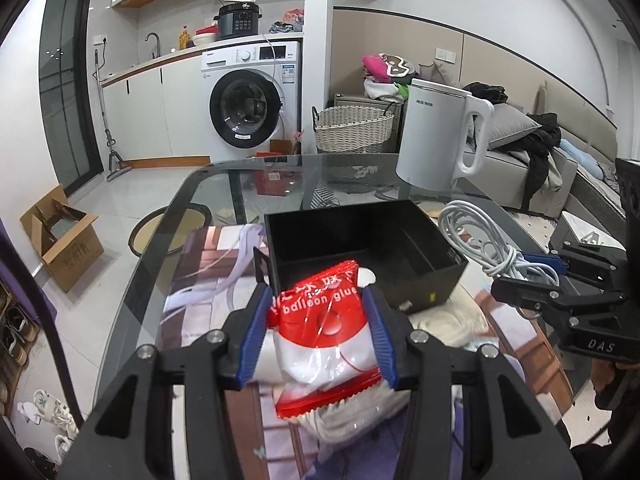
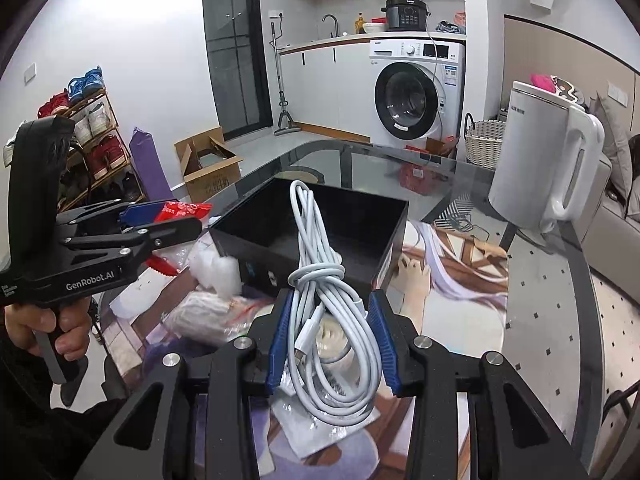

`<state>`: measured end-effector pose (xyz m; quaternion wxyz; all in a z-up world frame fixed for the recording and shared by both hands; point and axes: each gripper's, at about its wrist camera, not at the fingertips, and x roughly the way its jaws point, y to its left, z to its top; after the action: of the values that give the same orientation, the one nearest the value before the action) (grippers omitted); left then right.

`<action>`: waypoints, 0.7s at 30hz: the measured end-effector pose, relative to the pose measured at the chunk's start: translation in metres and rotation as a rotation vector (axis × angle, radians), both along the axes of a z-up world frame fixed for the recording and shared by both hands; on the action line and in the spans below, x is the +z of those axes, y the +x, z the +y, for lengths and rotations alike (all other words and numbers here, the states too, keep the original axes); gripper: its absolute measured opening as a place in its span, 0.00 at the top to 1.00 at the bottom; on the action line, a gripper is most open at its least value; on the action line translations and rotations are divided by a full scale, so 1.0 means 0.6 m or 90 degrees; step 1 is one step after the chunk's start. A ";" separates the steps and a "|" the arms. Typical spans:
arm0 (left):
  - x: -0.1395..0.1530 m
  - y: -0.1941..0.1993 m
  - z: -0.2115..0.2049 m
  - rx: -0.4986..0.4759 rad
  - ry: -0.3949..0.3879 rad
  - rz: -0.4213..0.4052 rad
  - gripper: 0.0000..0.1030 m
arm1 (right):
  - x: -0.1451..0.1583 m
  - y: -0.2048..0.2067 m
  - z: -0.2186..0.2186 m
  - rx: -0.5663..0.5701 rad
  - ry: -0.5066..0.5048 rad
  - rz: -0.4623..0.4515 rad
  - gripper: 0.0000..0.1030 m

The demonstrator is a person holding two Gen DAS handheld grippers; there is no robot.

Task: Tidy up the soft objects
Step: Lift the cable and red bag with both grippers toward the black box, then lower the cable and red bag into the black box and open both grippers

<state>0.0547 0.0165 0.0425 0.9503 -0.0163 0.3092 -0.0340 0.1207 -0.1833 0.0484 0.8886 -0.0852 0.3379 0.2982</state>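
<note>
Holding a gripper in each hand, you have both loads clear of the glass worktop (image 1: 192, 196).

Left wrist view, left to right: your left gripper (image 1: 316, 332) sits at lower centre, its blue fingers (image 1: 254, 334) closed on the red-and-white balloon glue packet (image 1: 326, 328). The packet stands between the fingers, its upper edge overlapping the near wall of the black box (image 1: 360, 240) at centre frame. The box is open-topped and sits on the printed mat (image 1: 208, 280). At centre right, your right gripper (image 1: 532, 268) carries the white cable bundle (image 1: 476, 236) just beside the box's right edge. The white kettle (image 1: 436, 136) stands behind, in the upper right.

Right wrist view, left to right: your hand (image 2: 60, 324) grips the left tool's handle at lower left. At lower centre, the right gripper's blue fingers (image 2: 282, 336) are closed on the coiled cable, whose loops rise in front of the box. Clear plastic bags (image 2: 212, 312) lie on the mat left of the fingers.
</note>
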 end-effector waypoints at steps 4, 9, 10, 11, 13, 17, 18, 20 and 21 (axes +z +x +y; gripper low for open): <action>0.002 0.025 -0.004 -0.004 0.007 -0.001 0.55 | 0.007 0.019 0.010 -0.003 -0.003 -0.003 0.63; 0.006 0.055 -0.008 -0.004 0.016 0.002 0.55 | 0.012 0.038 0.023 -0.003 -0.013 -0.008 0.63; 0.007 0.060 -0.012 -0.003 0.018 0.002 0.55 | 0.014 0.044 0.026 -0.001 -0.014 -0.010 0.63; 0.008 0.067 -0.013 -0.002 0.021 0.002 0.55 | 0.014 0.047 0.028 0.000 -0.014 -0.010 0.63; 0.006 0.079 -0.016 -0.001 0.027 0.005 0.55 | 0.013 0.055 0.032 0.002 -0.013 -0.009 0.63; 0.003 0.101 -0.023 -0.003 0.035 0.009 0.55 | 0.013 0.071 0.043 0.011 -0.015 -0.010 0.63; 0.001 0.106 -0.023 -0.003 0.037 0.011 0.55 | 0.012 0.073 0.045 0.011 -0.016 -0.010 0.63; -0.003 0.118 -0.024 -0.005 0.040 0.015 0.55 | 0.011 0.081 0.050 0.015 -0.018 -0.010 0.63; -0.005 0.122 -0.026 -0.004 0.044 0.017 0.55 | 0.010 0.085 0.053 0.018 -0.019 -0.010 0.63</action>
<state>0.1281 0.0011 0.0394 0.9460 0.0169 0.3226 -0.0259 0.1716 -0.1517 0.0543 0.8856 -0.1054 0.3343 0.3047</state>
